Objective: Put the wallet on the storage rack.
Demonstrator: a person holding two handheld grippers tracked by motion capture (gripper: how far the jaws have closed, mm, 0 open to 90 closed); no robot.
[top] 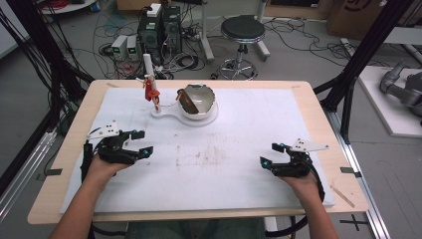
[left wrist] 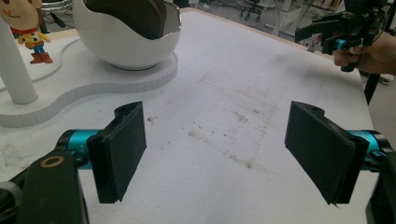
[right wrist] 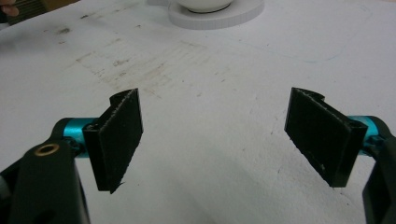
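Left gripper and right gripper resting on the white mat, jaws spread wide, holding nothing. Well ahead of both, broken white shell bowl on its base, small doll just beside.

we note two hand-held grippers, left gripper and right gripper, black-bodied with teal collars behind flat, black, rectangular padded jaws. each carries a grey three-cornered plate on top; a brass-ringed hole sits at 7 o'clock in both gripper views. black cables trail back. forearms are unsleeved.
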